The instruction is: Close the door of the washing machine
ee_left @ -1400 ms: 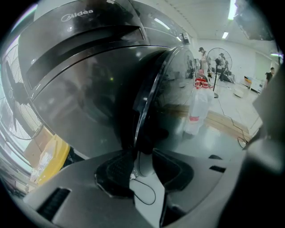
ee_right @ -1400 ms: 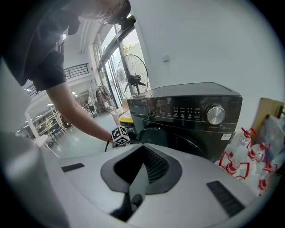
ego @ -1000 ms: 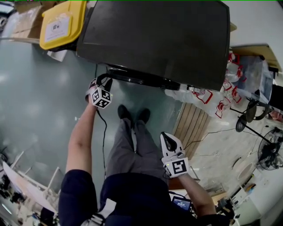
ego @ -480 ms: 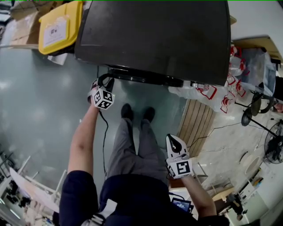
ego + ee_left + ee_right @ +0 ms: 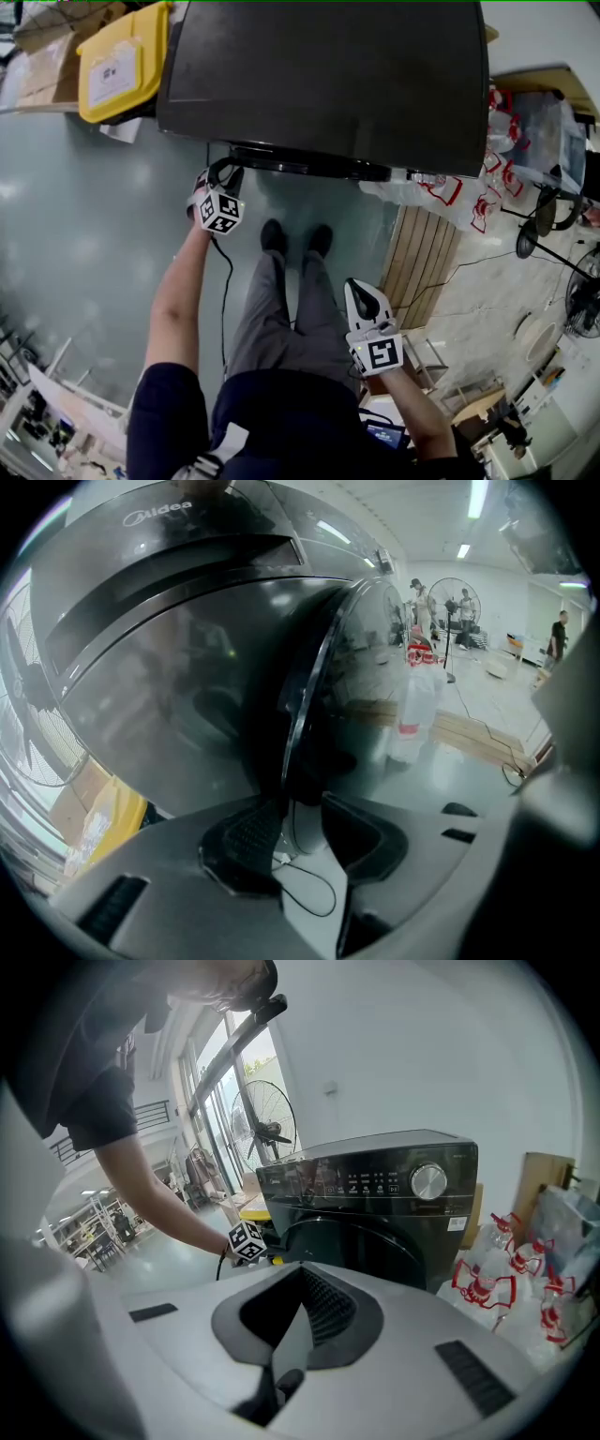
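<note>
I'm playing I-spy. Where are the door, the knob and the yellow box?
door (image 5: 370, 658): left gripper view, its shiny bulge.
knob (image 5: 428, 1181): right gripper view, its face.
yellow box (image 5: 117, 61): head view, its lid.

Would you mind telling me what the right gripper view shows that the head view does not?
Only the right gripper view: the control panel with its knob. Only the head view: the person's shoes and the wooden boards. Both: the washing machine, the left gripper at its door, and the bottled water.
</note>
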Demonstrator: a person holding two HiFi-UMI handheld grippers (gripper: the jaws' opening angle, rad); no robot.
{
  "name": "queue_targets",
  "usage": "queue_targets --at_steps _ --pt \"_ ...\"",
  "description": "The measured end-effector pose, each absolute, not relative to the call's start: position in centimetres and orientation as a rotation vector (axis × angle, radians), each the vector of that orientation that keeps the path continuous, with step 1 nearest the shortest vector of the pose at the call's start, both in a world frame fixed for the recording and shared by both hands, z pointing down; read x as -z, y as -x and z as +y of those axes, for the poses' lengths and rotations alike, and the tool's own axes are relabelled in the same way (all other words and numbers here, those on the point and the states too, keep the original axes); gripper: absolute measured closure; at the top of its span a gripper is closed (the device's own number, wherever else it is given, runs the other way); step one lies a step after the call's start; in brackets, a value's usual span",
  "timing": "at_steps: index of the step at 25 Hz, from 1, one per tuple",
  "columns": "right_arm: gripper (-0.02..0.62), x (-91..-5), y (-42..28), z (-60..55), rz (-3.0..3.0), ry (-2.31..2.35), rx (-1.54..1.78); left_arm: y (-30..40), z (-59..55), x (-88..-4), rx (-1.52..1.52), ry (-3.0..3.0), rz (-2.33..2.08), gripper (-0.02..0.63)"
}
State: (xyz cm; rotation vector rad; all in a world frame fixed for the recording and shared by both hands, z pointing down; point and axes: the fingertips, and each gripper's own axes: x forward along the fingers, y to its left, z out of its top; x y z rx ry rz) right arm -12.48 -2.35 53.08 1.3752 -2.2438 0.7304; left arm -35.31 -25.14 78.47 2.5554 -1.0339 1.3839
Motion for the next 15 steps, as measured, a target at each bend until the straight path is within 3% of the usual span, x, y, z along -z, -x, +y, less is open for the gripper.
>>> queue_targets --at_steps 15 --pt "0.575 -53.1 14.6 -4.2 -2.293 -1.342 -0.716 35.2 -25.4 -78.3 -1.376 -2.568 -1.019 0.456"
